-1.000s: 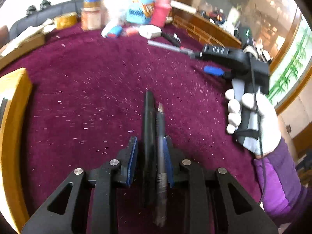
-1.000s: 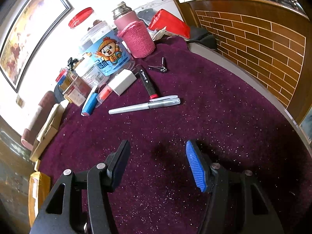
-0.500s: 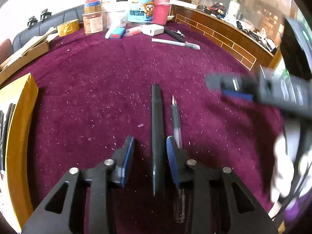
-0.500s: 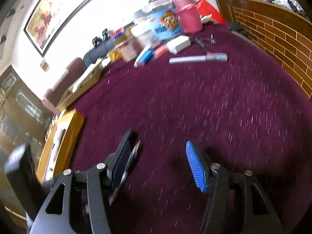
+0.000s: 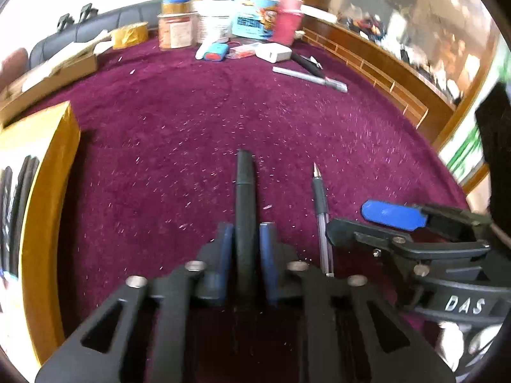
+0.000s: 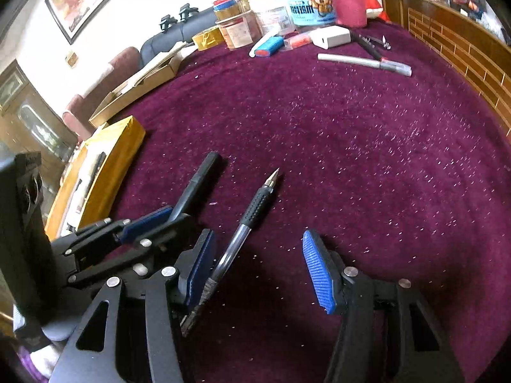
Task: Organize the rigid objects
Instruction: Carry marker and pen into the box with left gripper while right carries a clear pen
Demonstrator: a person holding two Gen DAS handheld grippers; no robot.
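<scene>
On the purple cloth lies a black pen [image 5: 245,185], with my left gripper [image 5: 245,226] down over it. Its jaws are closing and both blue pads sit against the barrel. Just to the right lies a clear ballpoint pen [image 5: 321,198] with a black grip, outside those jaws. In the right wrist view that ballpoint [image 6: 255,207] lies between the jaws of my right gripper [image 6: 258,245]. These jaws are closing but stand wide, the ballpoint close to the left pad and far from the right one. The left gripper [image 6: 153,220] and black pen [image 6: 204,172] show beside it.
A yellow box [image 5: 48,146] with dark pens in it stands at the left. At the far end are jars, a white block [image 5: 274,52], a blue case and a silver pen [image 5: 306,76]. A wooden ledge [image 5: 383,73] borders the cloth on the right.
The right gripper has swung in from the far right to sit beside the left one, over the ballpoint. The left jaws have narrowed onto the black pen alone, leaving the ballpoint outside.
</scene>
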